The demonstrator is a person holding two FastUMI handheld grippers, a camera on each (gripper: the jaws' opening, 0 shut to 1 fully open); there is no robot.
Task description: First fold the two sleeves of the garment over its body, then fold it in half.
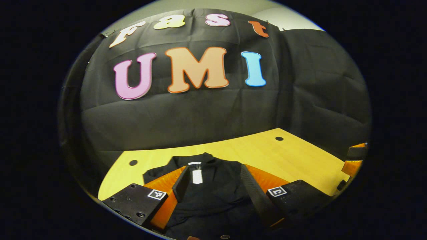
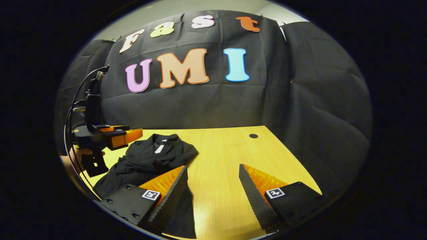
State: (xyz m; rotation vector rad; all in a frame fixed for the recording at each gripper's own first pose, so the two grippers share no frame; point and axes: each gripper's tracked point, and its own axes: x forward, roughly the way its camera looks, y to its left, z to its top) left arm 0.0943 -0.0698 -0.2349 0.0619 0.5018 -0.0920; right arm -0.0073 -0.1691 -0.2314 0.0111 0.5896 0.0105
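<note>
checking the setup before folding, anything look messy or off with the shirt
The black garment lies rumpled on the wooden table, bunched in folds rather than spread flat, one edge trailing toward the right gripper. Nothing looks spilled or damaged.

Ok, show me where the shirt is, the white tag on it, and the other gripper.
shirt (image 2: 143,160): right gripper view, on its crumpled body.
white tag (image 1: 197,176): left gripper view, on the tag's middle, below the collar.
left gripper (image 2: 131,135): right gripper view, at its fingertips, above the shirt's left edge.
</note>
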